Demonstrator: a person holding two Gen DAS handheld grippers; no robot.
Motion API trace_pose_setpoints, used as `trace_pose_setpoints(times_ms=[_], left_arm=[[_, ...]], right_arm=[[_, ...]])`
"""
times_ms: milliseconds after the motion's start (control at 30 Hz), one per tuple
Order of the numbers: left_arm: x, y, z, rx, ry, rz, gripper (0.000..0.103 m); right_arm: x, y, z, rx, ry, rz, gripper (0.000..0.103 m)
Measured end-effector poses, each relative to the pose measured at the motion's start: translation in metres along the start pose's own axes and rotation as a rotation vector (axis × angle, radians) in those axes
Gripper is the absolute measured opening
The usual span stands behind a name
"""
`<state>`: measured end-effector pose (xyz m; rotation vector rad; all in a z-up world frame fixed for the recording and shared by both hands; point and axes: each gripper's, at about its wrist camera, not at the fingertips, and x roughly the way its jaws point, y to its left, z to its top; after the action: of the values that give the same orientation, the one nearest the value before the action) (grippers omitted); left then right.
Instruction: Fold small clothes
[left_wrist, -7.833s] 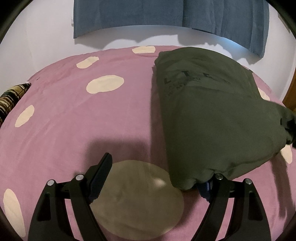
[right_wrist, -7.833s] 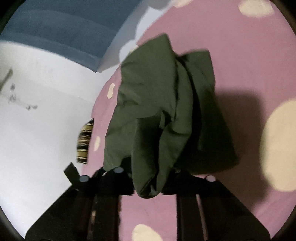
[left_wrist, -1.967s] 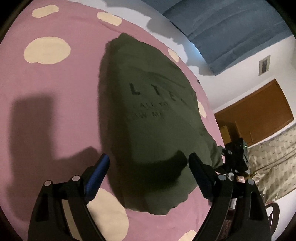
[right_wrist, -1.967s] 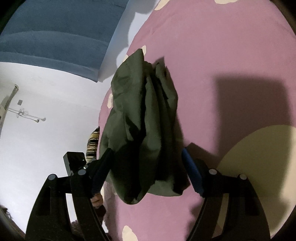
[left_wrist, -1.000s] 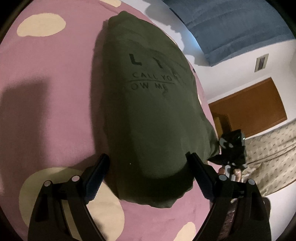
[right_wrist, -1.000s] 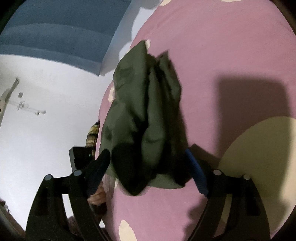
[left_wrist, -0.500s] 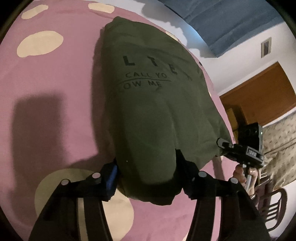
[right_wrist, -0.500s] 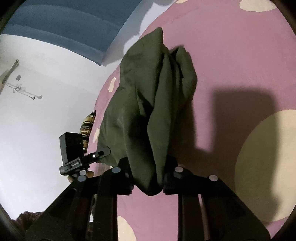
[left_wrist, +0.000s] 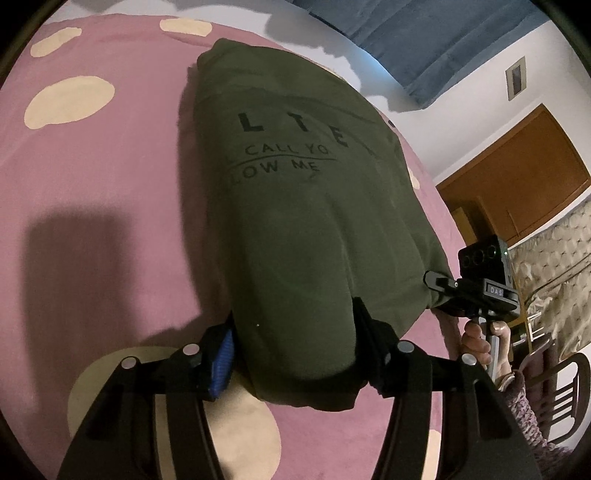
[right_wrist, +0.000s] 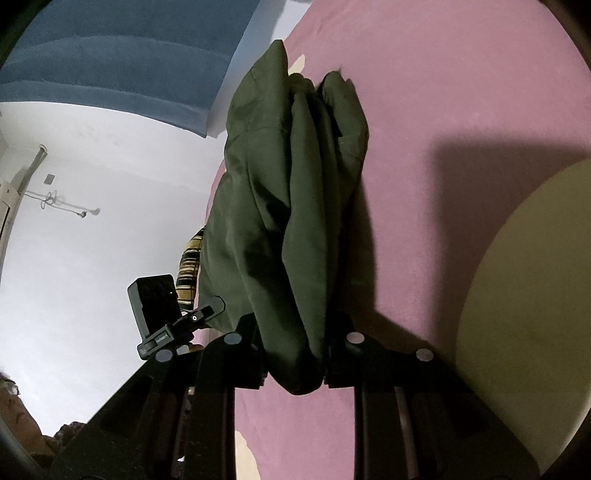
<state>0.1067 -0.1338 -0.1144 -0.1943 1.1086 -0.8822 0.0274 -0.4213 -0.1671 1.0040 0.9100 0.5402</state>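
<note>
Left hand-held gripper (left_wrist: 293, 356) and right hand-held gripper (right_wrist: 293, 356) each pinch a near corner of the folded green shirt (left_wrist: 295, 206) on the bed (left_wrist: 92, 192); uneven lifting risks layers slipping, undoing the fold.

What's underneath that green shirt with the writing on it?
Under the green shirt lies a pink bedspread with cream spots. Both the left gripper and the right gripper pinch its near edge. Whatever lies beneath its middle is covered.
</note>
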Motion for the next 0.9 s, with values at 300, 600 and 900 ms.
trace_pose_setpoints(times_ms=[300, 600, 900], left_arm=[[-0.0023, -0.0016, 0.0003, -0.002, -0.001, -0.004, 0.058], [-0.0019, -0.0023, 0.0012, 0.002, 0.001, 0.007, 0.060], [-0.0053, -0.0105, -0.0010, 0.026, -0.040, 0.074, 0.079]], right_arm=[[0.0020, -0.0006, -0.0015, 0.010, -0.011, -0.008, 0.020], [0.0008, -0.0007, -0.0005, 0.023, -0.017, -0.024, 0.021], [-0.0038, 0.0005, -0.0007, 0.036, -0.030, -0.021, 0.042]])
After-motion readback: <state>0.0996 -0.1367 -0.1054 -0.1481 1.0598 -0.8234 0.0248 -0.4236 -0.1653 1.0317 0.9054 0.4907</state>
